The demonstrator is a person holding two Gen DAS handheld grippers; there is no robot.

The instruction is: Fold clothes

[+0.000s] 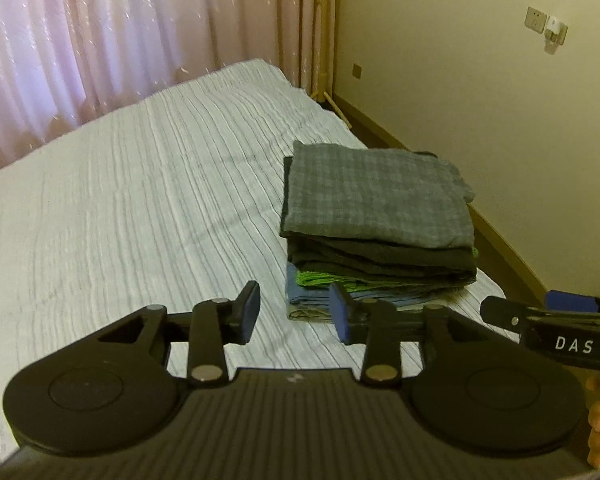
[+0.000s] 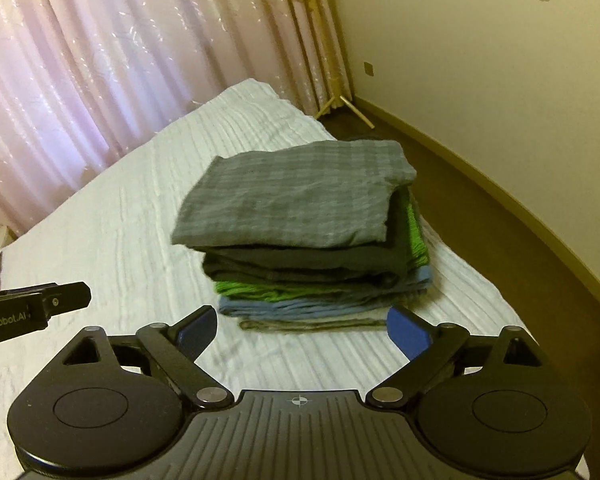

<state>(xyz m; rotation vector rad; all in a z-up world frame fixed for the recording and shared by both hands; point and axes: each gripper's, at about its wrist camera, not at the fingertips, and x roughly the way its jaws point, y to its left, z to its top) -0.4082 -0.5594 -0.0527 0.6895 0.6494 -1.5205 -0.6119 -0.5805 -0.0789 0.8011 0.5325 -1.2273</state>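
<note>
A stack of folded clothes (image 1: 376,220) (image 2: 300,216) rests on the bed near its right edge, topped by a grey checked garment (image 2: 296,196), with dark, green and blue pieces (image 2: 268,290) beneath. My left gripper (image 1: 296,316) is open and empty, hovering over the sheet just in front of the stack's left corner. My right gripper (image 2: 302,330) is open wide, also empty, facing the stack's front side and apart from it. Each gripper shows at the edge of the other's view.
The bed (image 1: 140,200) wears a white ribbed sheet. Pink curtains (image 1: 120,32) hang behind it. A cream wall (image 1: 480,80) with sockets and a brown floor strip (image 2: 480,220) run along the right. A wooden stand's foot (image 2: 356,112) sits in the far corner.
</note>
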